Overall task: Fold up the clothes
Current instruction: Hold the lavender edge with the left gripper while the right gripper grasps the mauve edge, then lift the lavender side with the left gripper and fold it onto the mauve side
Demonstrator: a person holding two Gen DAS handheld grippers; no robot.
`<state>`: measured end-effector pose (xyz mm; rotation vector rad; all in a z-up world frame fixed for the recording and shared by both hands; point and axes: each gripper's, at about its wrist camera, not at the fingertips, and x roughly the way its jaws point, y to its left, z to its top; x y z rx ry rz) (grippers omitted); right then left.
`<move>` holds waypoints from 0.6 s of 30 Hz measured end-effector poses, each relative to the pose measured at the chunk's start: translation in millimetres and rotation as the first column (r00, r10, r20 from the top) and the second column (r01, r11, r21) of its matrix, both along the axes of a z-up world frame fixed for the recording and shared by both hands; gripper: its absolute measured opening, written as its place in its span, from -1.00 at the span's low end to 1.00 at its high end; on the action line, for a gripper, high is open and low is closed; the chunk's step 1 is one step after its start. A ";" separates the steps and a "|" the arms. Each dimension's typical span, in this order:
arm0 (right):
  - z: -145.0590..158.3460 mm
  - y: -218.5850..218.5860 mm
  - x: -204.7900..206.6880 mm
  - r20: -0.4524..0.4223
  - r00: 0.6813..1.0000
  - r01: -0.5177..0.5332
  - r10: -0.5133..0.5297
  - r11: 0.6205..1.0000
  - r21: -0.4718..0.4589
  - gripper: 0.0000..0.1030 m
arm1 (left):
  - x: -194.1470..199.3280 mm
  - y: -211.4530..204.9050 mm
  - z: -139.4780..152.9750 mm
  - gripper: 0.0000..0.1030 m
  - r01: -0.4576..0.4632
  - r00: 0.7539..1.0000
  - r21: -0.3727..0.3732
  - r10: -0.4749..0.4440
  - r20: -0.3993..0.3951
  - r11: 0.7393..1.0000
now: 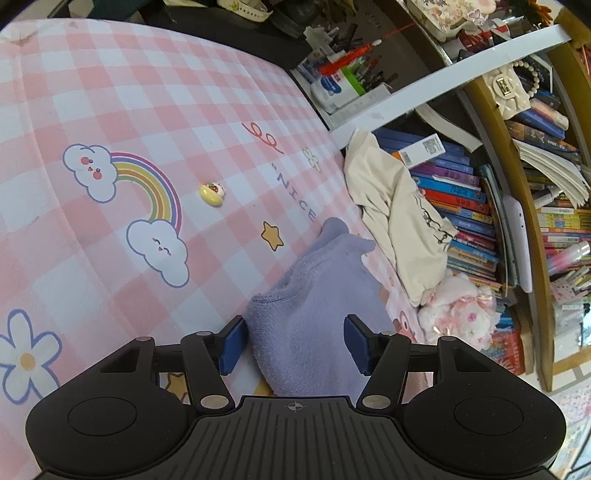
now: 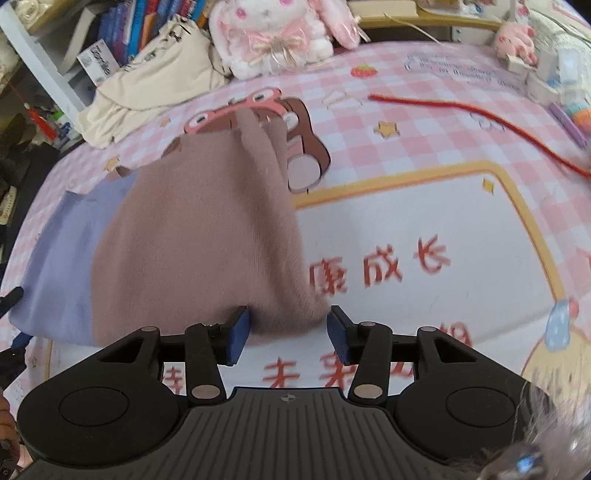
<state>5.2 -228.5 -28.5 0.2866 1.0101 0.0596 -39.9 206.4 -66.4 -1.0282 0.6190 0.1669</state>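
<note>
Pink checked bedcover point(image 1: 147, 92) holds 1 mauve-and-lilac garment point(image 2: 192, 236), bunched and partly doubled near both wide-open grippers, left gripper point(image 1: 293, 343), right gripper point(image 2: 288, 334); cream garment point(image 1: 391, 206) far right lies crumpled, folding unfinished.

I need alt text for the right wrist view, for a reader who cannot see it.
Open tongs hang over the near edge of a brown and lilac garment lying on a pink checked sheet. Behind it are a cream garment and a plush rabbit; a red cord lies to the right.
</note>
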 end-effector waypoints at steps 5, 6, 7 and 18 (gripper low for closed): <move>10.1 -9.9 14.5 0.052 0.993 -0.103 0.102 0.995 0.009 -0.15 | -0.4 -9.3 3.5 0.13 -0.048 0.999 0.035 0.048 -0.013 0.998; 13.5 -11.8 16.5 0.067 0.990 -0.126 0.125 0.992 0.015 -0.15 | -0.3 -11.2 4.2 0.13 -0.057 0.998 0.042 0.057 -0.016 0.997; 16.6 -14.4 18.2 0.083 0.986 -0.150 0.147 0.988 0.023 -0.15 | 0.3 -13.4 5.2 0.13 -0.064 0.998 0.055 0.065 -0.021 0.996; 6.9 -47.1 49.0 0.095 0.953 -0.296 0.287 0.951 0.093 -0.11 | 6.1 -31.4 12.4 -0.06 -0.166 0.981 0.134 0.178 -0.082 0.977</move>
